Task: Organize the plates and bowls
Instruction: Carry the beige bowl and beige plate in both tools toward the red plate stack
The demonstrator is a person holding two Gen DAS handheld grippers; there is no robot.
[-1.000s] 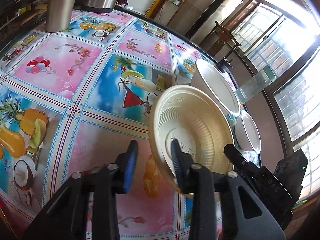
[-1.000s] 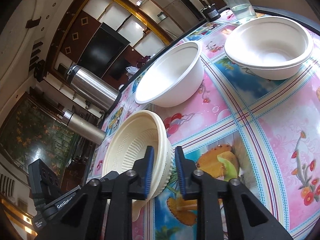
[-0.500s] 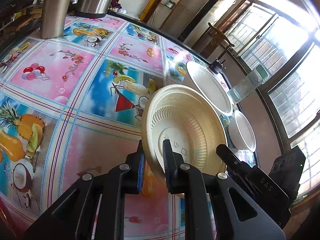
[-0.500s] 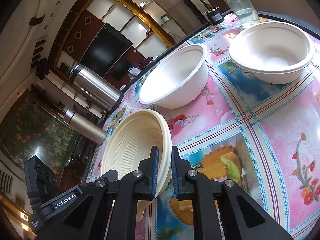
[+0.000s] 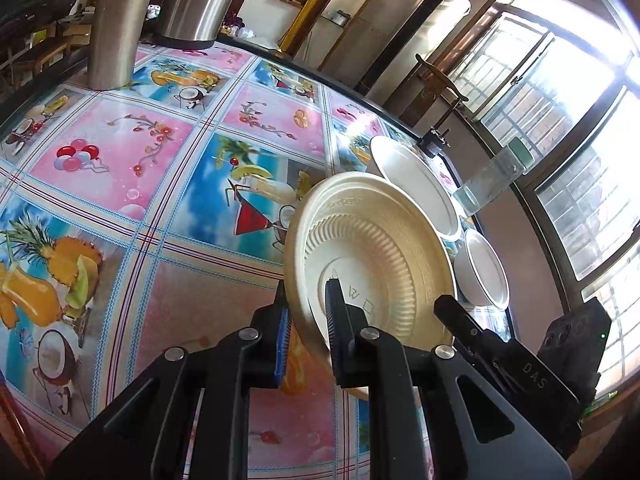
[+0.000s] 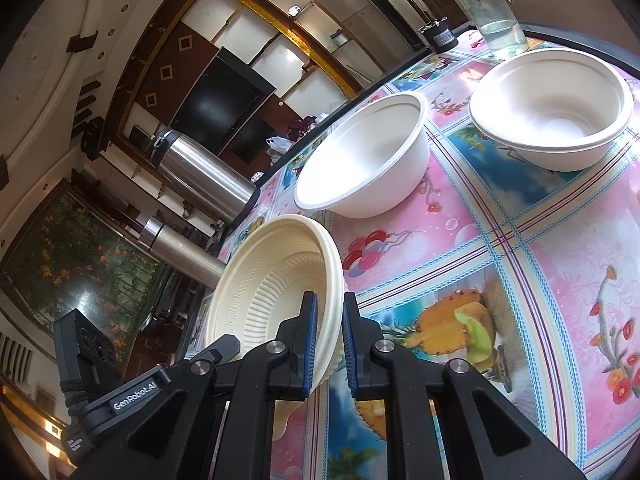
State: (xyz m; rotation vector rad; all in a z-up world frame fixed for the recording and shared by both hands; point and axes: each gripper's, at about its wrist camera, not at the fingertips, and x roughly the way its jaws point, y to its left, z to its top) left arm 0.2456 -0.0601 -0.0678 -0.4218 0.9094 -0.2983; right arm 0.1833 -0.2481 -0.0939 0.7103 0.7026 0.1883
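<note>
Both tongs grip the same cream plate (image 5: 372, 252), which stands tilted on its edge above the surface (image 5: 160, 168). The left tongs (image 5: 306, 320) are clamped on its rim from one side, and the right tongs (image 6: 329, 332) are clamped on the rim from the opposite side. Two white bowls (image 6: 368, 164) (image 6: 552, 104) stand upright on the surface beyond the plate, near each other but apart. A glass of water (image 6: 492, 12) stands behind the farther bowl.

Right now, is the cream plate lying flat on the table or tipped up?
Tipped up. The cream plate stands steeply on edge, its ribbed inside facing sideways; the left gripper and the right gripper clamp its rim.
</note>
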